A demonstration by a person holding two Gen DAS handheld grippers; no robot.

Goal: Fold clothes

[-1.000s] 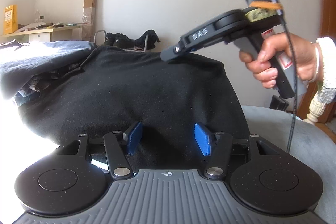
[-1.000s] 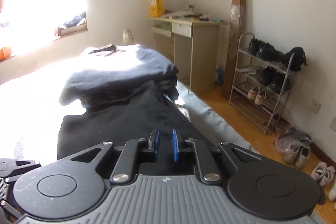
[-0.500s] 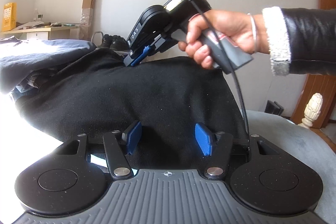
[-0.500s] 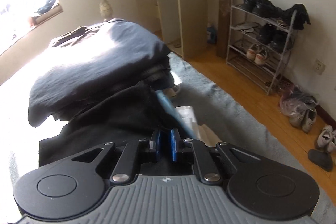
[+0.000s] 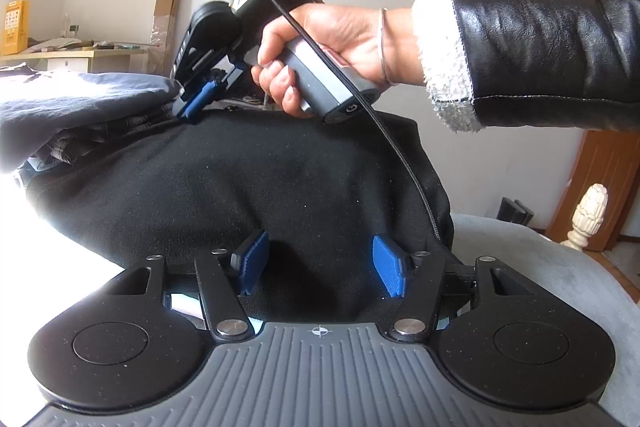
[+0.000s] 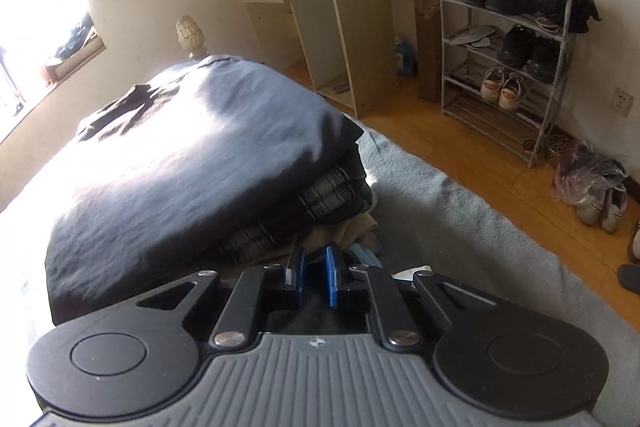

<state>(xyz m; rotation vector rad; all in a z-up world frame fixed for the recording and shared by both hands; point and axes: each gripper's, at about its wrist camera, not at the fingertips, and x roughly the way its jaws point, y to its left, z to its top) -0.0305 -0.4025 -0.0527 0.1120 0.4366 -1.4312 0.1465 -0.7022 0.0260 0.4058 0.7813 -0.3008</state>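
A black garment (image 5: 260, 187) lies folded in a thick pad on the bed. My left gripper (image 5: 320, 265) rests at its near edge, open, with the blue pads (image 5: 254, 261) spread over the fabric and not pinching it. A person's hand (image 5: 332, 51) holds my right gripper (image 5: 194, 103) at the garment's far left corner, tips down against a stack of folded clothes (image 5: 80, 99). In the right wrist view my right gripper (image 6: 314, 273) is shut to a narrow slit with nothing visibly held. The stack of folded clothes (image 6: 192, 155), dark blue on top, sits just ahead of it.
The grey bed cover (image 6: 460, 227) runs to the bed's right edge, with a wooden floor beyond. A desk (image 6: 340, 11) and a shoe rack (image 6: 508, 59) stand against the far wall. Bedpost finials (image 6: 191, 35) (image 5: 588, 215) mark the bed's corners.
My right gripper has slid leftwards along the black garment's far edge, tipped further down and reached the folded stack. The left gripper and the garment have stayed in place.
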